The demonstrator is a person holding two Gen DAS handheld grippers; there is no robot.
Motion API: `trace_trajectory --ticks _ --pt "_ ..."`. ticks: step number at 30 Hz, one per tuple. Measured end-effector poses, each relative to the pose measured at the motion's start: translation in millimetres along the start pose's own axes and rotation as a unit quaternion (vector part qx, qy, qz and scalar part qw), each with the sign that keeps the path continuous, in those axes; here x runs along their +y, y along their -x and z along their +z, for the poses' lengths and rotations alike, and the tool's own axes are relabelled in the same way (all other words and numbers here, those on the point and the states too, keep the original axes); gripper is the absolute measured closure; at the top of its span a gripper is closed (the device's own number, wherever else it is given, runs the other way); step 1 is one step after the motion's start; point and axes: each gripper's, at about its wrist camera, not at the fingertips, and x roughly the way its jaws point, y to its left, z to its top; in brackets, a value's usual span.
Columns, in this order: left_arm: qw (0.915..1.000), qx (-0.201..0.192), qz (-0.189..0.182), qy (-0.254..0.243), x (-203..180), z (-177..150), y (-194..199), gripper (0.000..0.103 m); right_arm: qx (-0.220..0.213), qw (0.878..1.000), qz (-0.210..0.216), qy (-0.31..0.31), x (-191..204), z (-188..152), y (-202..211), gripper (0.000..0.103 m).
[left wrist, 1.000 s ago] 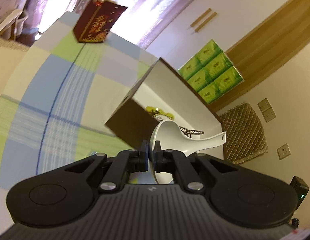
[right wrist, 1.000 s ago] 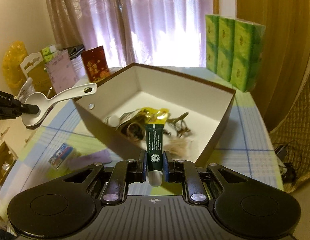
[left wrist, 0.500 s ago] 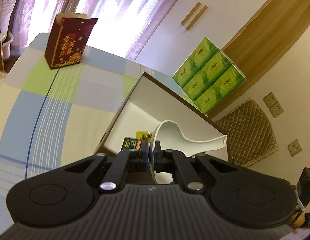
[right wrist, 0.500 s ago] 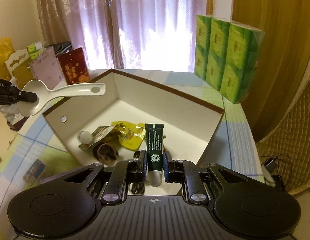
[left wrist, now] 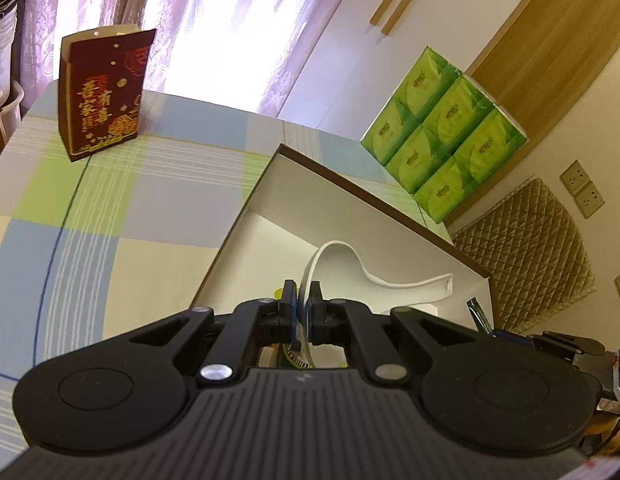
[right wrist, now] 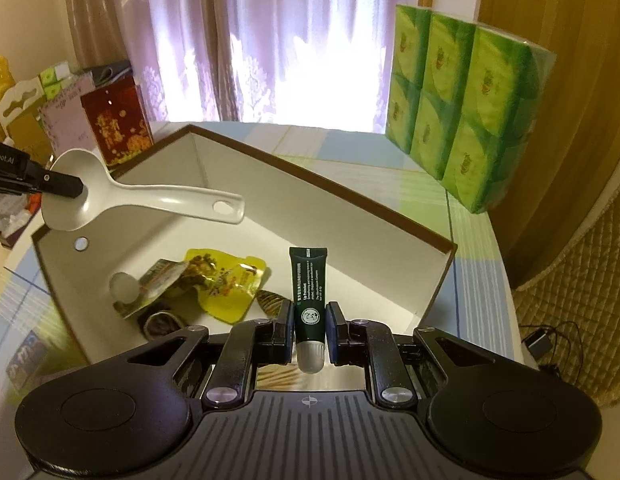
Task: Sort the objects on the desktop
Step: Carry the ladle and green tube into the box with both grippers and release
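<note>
The left gripper is holding a white plastic rice spoon by the rim of its bowl, fingers closed almost together on the thin edge, the handle reaching out ahead and to the right of them over the open box. That pinch looks risky: with so little plastic between the pads and the long handle hanging off to one side, the spoon could pivot or slip out, and if let go from up here it could land across the box wall rather than inside.

The right gripper is clamping a dark green lip-balm tube near its white cap, fingers parted only by the tube's width, the crimped end pointing forward over the near part of the box. A smooth, soft tube may squeeze out of the pads, or drop close to the near wall.

The box is sitting on the checked surface. Inside, ahead and left of the right fingers, are lying a yellow foil snack packet, a small white round lid and a dark wrapped item I cannot identify. A red gift bag and a green tissue pack are standing outside it.
</note>
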Motion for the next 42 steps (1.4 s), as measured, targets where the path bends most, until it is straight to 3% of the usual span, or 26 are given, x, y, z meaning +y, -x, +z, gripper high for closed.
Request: trace_trajectory --ticks 20,27,30,33,36,37,38,39,40,41,42 --pt "0.9934 0.050 0.092 -0.049 -30 20 -113 0.101 0.063 0.995 -0.017 0.078 -17 12 -66 0.090" --pt "0.9775 0.049 0.150 -0.139 -49 19 -141 0.101 0.078 0.992 -0.018 0.096 -16 9 -76 0.090" --pt "0.9684 0.049 0.172 -0.174 -56 19 -147 0.095 0.080 0.991 -0.021 0.104 -14 8 -80 0.090" --pt "0.9618 0.044 0.177 -0.204 -62 18 -145 0.094 0.082 0.990 -0.023 0.110 -13 7 -82 0.090" --pt "0.9602 0.043 0.171 -0.216 -64 17 -140 0.084 0.080 0.989 -0.021 0.119 -12 6 -83 0.090" --pt "0.9601 0.042 0.169 -0.219 -64 15 -138 0.080 0.077 0.989 -0.020 0.123 -11 6 -83 0.083" --pt "0.9605 0.042 0.165 -0.220 -64 14 -135 0.078 0.072 0.989 -0.021 0.127 -10 6 -83 0.064" --pt "0.9614 0.042 0.161 -0.219 -64 14 -132 0.073 0.064 0.989 -0.021 0.135 -8 6 -81 0.053" --pt "0.9626 0.041 0.157 -0.217 -64 13 -129 0.070 0.054 0.988 -0.023 0.141 -6 5 -78 0.028" --pt "0.9637 0.040 0.152 -0.216 -64 13 -126 0.068 0.041 0.988 -0.027 0.144 -5 5 -74 0.020" --pt "0.9644 0.039 0.147 -0.216 -63 12 -122 0.065 0.033 0.989 -0.027 0.144 -4 5 -71 0.019"
